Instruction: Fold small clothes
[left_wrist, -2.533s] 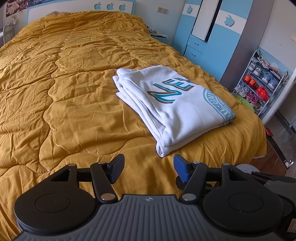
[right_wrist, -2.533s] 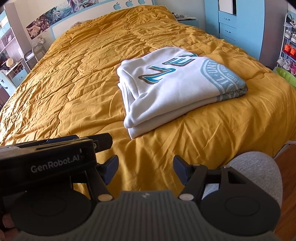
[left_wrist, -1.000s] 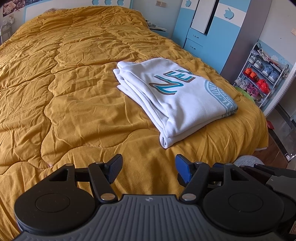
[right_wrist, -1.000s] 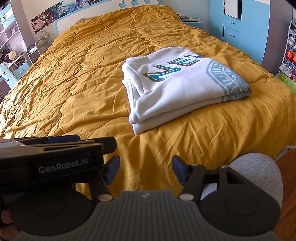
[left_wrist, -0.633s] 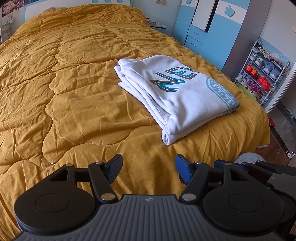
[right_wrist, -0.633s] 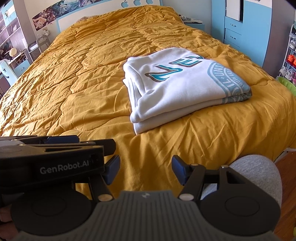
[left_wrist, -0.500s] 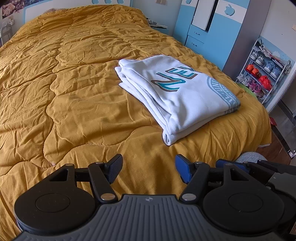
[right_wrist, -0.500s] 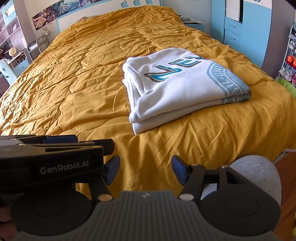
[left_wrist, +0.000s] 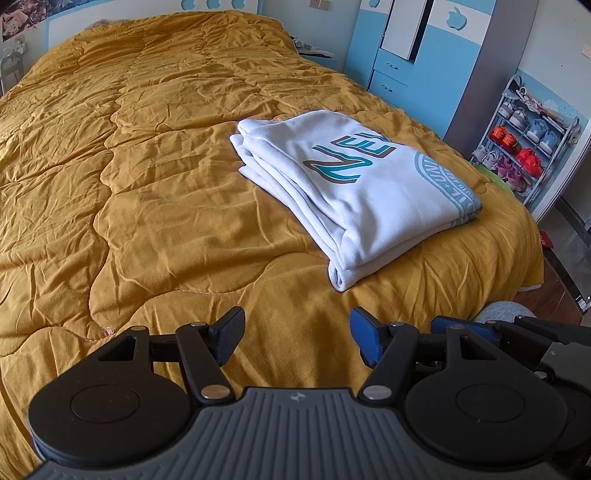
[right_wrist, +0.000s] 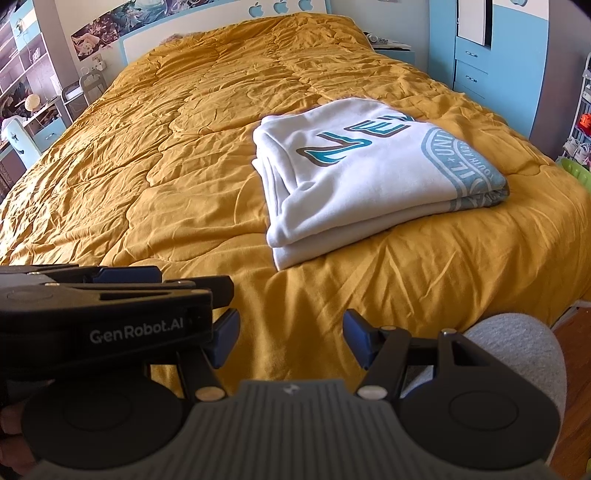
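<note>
Folding looks finished: sweatshirt (left_wrist: 354, 192) lies stacked right of centre on the quilt (left_wrist: 147, 192). My left gripper (left_wrist: 297, 334) and right gripper (right_wrist: 290, 338) hover spread, empty; next, I'd judge, another garment.

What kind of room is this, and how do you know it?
Most likely a child's bedroom: a wide bed with a mustard quilt, a blue wardrobe beside it, and a shoe rack against the wall.
</note>
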